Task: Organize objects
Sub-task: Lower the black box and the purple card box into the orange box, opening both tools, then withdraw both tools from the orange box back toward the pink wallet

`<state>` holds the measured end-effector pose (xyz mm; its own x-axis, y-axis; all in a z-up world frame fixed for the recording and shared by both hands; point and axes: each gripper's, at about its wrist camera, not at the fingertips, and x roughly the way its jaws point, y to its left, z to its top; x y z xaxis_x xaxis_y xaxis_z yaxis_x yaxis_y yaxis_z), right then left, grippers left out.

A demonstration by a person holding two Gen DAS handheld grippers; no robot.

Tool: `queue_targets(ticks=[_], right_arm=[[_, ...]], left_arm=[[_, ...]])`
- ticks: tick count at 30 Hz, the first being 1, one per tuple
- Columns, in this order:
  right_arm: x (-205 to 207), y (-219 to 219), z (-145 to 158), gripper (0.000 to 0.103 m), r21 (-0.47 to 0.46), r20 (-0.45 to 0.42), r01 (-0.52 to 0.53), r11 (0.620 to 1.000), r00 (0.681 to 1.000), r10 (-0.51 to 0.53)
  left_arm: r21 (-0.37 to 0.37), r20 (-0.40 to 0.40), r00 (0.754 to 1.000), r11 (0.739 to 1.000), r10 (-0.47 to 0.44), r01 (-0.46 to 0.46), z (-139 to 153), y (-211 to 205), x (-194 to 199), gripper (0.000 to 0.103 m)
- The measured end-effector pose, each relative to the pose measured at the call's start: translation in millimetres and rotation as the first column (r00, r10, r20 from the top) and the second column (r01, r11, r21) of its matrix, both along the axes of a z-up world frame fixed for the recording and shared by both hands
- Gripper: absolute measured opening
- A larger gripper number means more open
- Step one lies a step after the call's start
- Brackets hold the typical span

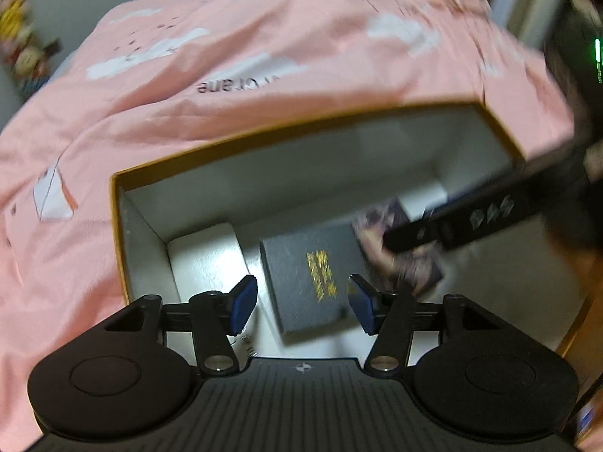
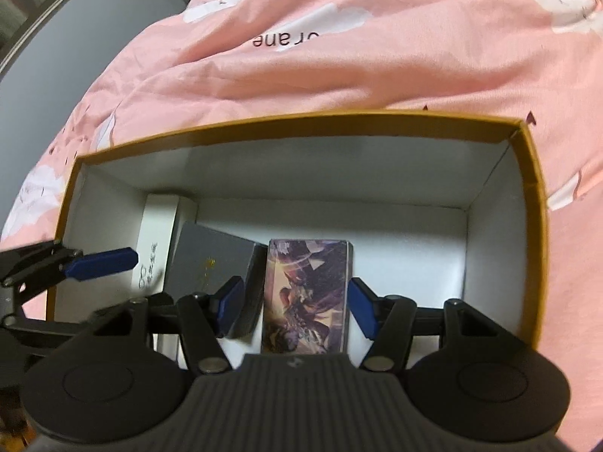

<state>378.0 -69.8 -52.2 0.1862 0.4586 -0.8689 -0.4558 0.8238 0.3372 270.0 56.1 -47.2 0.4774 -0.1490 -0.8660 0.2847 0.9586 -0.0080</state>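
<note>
A rectangular cardboard box (image 2: 535,203) with an ochre rim and white walls is set on a pink printed bedsheet (image 2: 339,75). Inside, a matte grey box (image 1: 312,275) is seen below the spread, empty left gripper (image 1: 303,307). A glossy illustrated card box (image 2: 307,293) is framed, unpinched, by the spread right gripper (image 2: 296,307).

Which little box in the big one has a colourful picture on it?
The flat box with purple-and-orange artwork, lying between the right gripper's open fingers. The grey box with gold lettering and the white box are plain.
</note>
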Motion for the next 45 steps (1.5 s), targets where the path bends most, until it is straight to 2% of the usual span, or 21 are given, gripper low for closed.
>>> queue_targets(ticks=[2, 5, 10, 13, 15, 18, 20, 21, 23, 27, 31, 35, 39, 41, 45], right_arm=[[-5, 1, 3, 0.063, -0.026, 0.019, -0.047, 0.999, 0.999, 0.047], [-17, 6, 4, 0.063, -0.086, 0.043, -0.153, 0.985, 0.987, 0.157], [-37, 14, -2, 0.063, -0.197, 0.062, -0.325, 0.925, 0.937, 0.343], [-44, 19, -10, 0.063, -0.251, 0.049, -0.400, 0.882, 0.904, 0.424], [-45, 22, -15, 0.063, -0.283, 0.043, -0.425, 0.860, 0.890, 0.454], [-42, 27, -22, 0.059, -0.316, 0.038, -0.441, 0.840, 0.879, 0.475], [-39, 28, -24, 0.048, -0.323, 0.037, -0.447, 0.834, 0.875, 0.483], [-37, 29, -25, 0.047, -0.326, 0.042, -0.449, 0.832, 0.872, 0.487], [-34, 29, -25, 0.046, -0.320, 0.056, -0.454, 0.832, 0.867, 0.495], [-30, 30, -25, 0.043, -0.318, 0.087, -0.472, 0.822, 0.849, 0.521], [-26, 32, -25, 0.042, -0.342, 0.121, -0.481, 0.807, 0.829, 0.546], [-18, 32, -24, 0.042, -0.348, 0.139, -0.479, 0.806, 0.824, 0.550], [-8, 31, -23, 0.041, -0.340, 0.148, -0.474, 0.812, 0.826, 0.544], [-4, 31, -22, 0.040, -0.317, 0.141, -0.474, 0.822, 0.833, 0.535], [-2, 33, -24, 0.040, -0.319, 0.147, -0.474, 0.820, 0.831, 0.537]], left_arm=[[0.059, -0.009, 0.999, 0.997, -0.044, 0.045, -6, -7, -2, 0.068], [0.101, -0.031, 0.996, 0.991, -0.081, 0.084, -14, -14, -1, 0.069], [0.180, -0.066, 0.988, 0.972, -0.143, 0.152, -26, -26, -1, 0.072], [0.200, -0.096, 0.982, 0.963, -0.164, 0.180, -32, -31, 1, 0.072], [0.215, -0.101, 0.979, 0.957, -0.176, 0.194, -33, -34, 3, 0.076], [0.221, -0.098, 0.979, 0.955, -0.181, 0.199, -34, -37, 5, 0.077], [0.211, -0.101, 0.979, 0.958, -0.174, 0.192, -35, -38, 7, 0.076], [0.202, -0.107, 0.980, 0.961, -0.169, 0.188, -35, -38, 9, 0.076], [0.197, -0.104, 0.982, 0.964, -0.160, 0.178, -36, -37, 10, 0.076], [0.188, -0.100, 0.985, 0.969, -0.141, 0.158, -37, -34, 13, 0.069], [0.159, -0.107, 0.986, 0.976, -0.130, 0.146, -35, -29, 18, 0.068], [0.153, -0.101, 0.987, 0.979, -0.122, 0.136, -32, -27, 22, 0.066], [0.191, -0.068, 0.990, 0.972, -0.122, 0.133, -30, -27, 23, 0.061], [0.250, -0.045, 0.990, 0.958, -0.132, 0.139, -31, -29, 24, 0.066], [0.250, -0.058, 0.990, 0.958, -0.129, 0.139, -33, -27, 27, 0.065]])
